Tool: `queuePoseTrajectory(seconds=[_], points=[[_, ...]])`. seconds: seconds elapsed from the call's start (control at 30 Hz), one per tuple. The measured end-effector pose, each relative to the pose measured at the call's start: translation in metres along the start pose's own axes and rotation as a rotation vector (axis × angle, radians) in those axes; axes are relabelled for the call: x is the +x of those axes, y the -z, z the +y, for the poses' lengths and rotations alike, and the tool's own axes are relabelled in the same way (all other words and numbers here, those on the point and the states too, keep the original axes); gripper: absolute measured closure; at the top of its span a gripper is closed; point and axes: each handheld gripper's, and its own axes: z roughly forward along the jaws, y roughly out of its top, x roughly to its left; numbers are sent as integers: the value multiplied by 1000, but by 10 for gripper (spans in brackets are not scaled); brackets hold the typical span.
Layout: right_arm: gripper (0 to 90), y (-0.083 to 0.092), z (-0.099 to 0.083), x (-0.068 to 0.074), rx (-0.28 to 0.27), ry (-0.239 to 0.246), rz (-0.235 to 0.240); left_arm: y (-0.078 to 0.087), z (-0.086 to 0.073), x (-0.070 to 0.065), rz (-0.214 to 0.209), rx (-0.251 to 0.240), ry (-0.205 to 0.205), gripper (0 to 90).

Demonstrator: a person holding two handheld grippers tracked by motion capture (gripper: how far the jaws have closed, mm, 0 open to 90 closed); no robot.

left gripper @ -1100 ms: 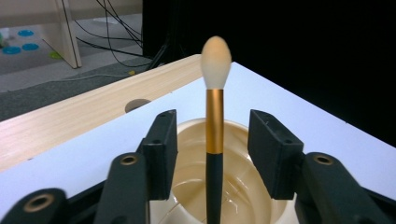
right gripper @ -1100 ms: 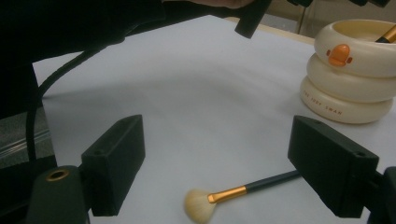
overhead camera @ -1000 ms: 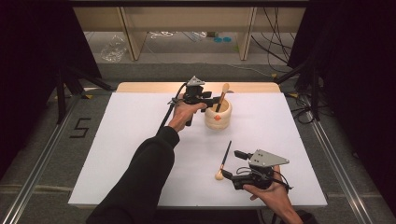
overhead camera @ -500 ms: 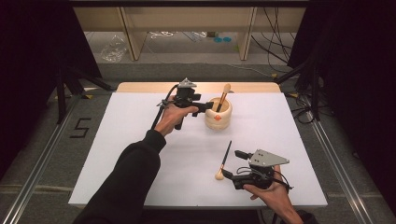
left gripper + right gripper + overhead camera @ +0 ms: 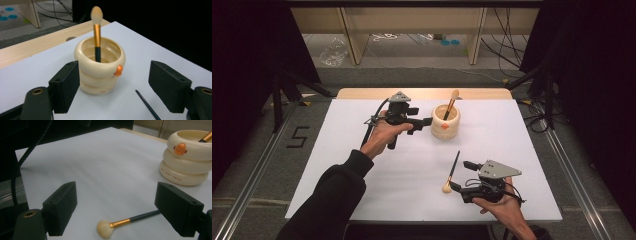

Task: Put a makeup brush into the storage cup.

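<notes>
Left gripper (image 5: 428,121) is sitting just left of the cream cup (image 5: 445,121) w/ its tips nearly at the cup wall, but afaict not touching. Jaws have just been opening and now stand wide w/ nothing pinched; in the left gripper view the cup (image 5: 100,67) shows past the gap between them, a bit left of centre. Cup's upright, stacked-ring shape, lil orange duck bill on the side. One makeup brush (image 5: 451,104) stands in it, leaning, bristle end up, black + orange handle going down inside.

Right gripper (image 5: 460,175) is well nearer the person than the cup, towards the table's (image 5: 362,150) front edge, also spread wide and empty. Second brush (image 5: 451,173), a fan one, lies flat on the white top btw that gripper and the cup: bristles at the near end, thin black handle pointing back towards the cup. In the right gripper view the fan brush (image 5: 125,223) lies across the gap btw the jaws, pads not on it, cup (image 5: 187,157) further off up right.
</notes>
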Motion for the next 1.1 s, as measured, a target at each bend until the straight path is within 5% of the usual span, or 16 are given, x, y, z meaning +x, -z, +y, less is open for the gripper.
queuePoseTrajectory(seconds=[0.23,0.5,0.67,1.1], points=[[170,1,-1,-4,5,5,-1,22,-19,-12,-29,-6,0,208],[161,2,-1,-4,18,-2,2,41,-37,-26,-16,-12,-35,178],[160,2,-1,-4,14,-1,3,51,-46,-32,0,-11,-89,167],[160,2,-2,-4,12,3,4,73,-80,-38,14,-6,-35,166]])
